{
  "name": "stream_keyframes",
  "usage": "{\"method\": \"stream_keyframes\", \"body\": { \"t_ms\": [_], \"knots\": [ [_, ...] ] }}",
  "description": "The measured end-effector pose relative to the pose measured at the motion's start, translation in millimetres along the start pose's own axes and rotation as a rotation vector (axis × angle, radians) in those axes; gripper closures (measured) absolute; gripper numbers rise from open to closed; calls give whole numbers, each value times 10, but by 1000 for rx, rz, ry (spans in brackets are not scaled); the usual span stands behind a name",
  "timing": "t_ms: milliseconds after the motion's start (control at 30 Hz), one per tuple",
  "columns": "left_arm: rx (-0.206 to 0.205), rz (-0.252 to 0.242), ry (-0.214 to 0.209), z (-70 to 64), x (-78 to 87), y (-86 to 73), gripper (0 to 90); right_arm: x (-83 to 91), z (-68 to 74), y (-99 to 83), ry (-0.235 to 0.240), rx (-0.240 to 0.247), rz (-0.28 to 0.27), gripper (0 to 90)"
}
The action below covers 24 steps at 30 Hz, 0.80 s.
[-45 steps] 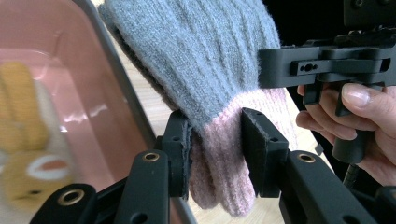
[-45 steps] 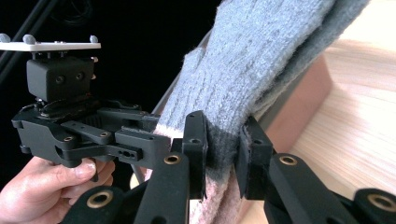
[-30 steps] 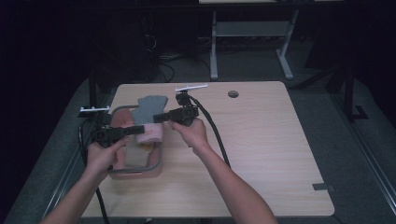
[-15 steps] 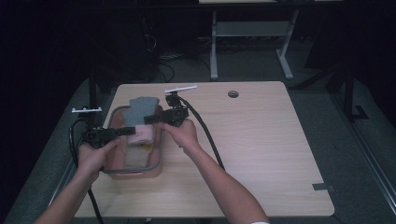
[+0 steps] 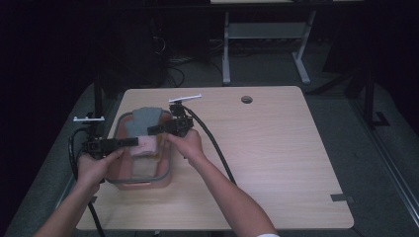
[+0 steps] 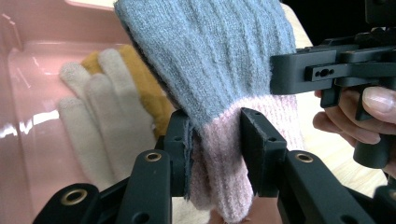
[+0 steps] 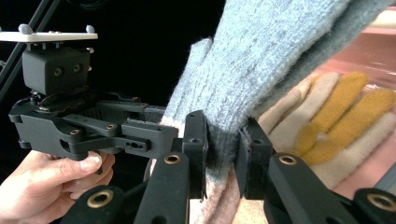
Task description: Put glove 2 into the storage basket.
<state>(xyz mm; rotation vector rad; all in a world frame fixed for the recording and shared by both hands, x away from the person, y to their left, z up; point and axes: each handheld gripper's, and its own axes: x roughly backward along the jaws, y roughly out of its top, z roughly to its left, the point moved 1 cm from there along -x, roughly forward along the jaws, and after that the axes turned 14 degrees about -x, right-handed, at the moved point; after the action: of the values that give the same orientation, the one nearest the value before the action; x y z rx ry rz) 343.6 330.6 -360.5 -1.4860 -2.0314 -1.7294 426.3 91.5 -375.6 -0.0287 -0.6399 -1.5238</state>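
Note:
A grey knit glove (image 5: pixel 141 121) with a pink cuff hangs over a pink bin (image 5: pixel 165 173) at the table's left. Both grippers grip it at the cuff end. My left gripper (image 5: pixel 136 141) is shut on the pink cuff, as the left gripper view shows (image 6: pixel 215 135) beneath the grey glove (image 6: pixel 210 56). My right gripper (image 5: pixel 150 131) is shut on the same glove just above the cuff, pinching the grey knit (image 7: pixel 222 140); the grey glove (image 7: pixel 271 56) rises from its jaws. A cream and mustard glove (image 6: pixel 98 107) lies in the bin under it.
The bin has a grey rim and sits near the table's left edge (image 5: pixel 99 143). A cable (image 5: pixel 217 153) trails from the right gripper across the table. A round hole (image 5: pixel 246 99) marks the tabletop at the back. Bare wood stretches to the right.
Both hands have shifted left with the glove held between them, the left one nearer the table's left edge. The glove stays gripped by both.

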Motion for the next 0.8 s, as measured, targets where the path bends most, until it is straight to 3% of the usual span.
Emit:
{"method": "stream_keyframes", "body": {
  "t_ms": [400,800],
  "knots": [
    [4,34,6,107,-6,-138,654,-167,-94,-65,-12,-10,44,760],
    [-6,101,39,167,-130,-324,654,-364,-144,-161,-135,45,114,759]
  ]
}}
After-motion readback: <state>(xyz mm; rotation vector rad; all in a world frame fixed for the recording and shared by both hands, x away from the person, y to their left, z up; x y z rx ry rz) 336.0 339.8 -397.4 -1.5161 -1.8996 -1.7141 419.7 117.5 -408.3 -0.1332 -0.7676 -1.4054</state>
